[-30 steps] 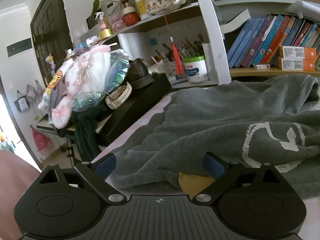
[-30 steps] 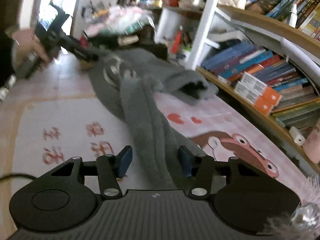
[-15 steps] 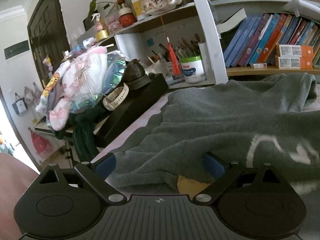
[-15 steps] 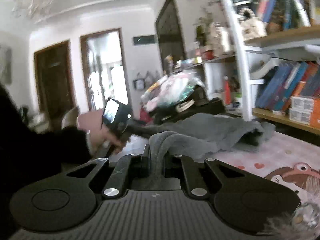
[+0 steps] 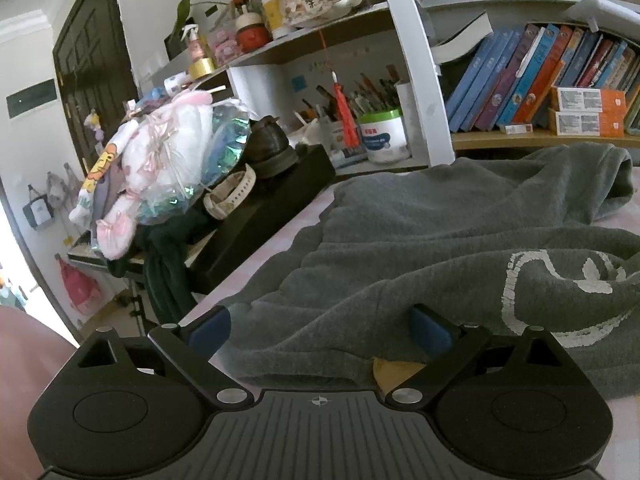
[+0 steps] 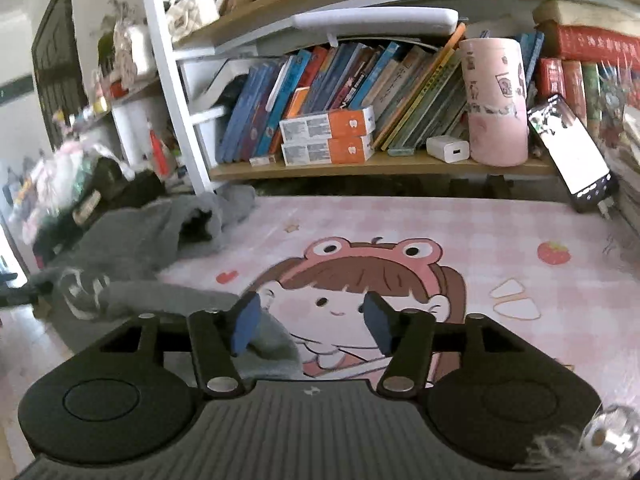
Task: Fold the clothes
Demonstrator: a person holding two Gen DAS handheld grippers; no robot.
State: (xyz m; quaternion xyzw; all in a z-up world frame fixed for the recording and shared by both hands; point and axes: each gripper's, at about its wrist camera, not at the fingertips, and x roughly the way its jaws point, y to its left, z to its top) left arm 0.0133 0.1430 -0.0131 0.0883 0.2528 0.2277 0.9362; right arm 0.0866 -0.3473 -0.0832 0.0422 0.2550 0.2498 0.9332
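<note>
A grey sweatshirt (image 5: 400,240) with a white logo lies crumpled on the pink cartoon mat (image 6: 480,248). My left gripper (image 5: 319,328) is open wide over its near hem, and the cloth lies loose between the blue pads. In the right wrist view the sweatshirt (image 6: 132,240) lies at the left, with one sleeve (image 6: 180,296) stretched toward me. My right gripper (image 6: 312,322) is low over the mat with its jaws opening. The sleeve's end rests against the left pad (image 6: 246,322), and no pad presses on it.
A bookshelf with books and orange boxes (image 6: 324,136) runs along the far edge of the mat. A pink cup (image 6: 494,104) and a leaning phone (image 6: 568,148) stand at the right. A black box (image 5: 260,216) and a heap of plush toys (image 5: 160,160) crowd the left side.
My right gripper was shut on the raised sleeve; it has now let go, rolled and swung right toward the bookshelf. The sleeve lies on the mat. The left gripper has stayed put.
</note>
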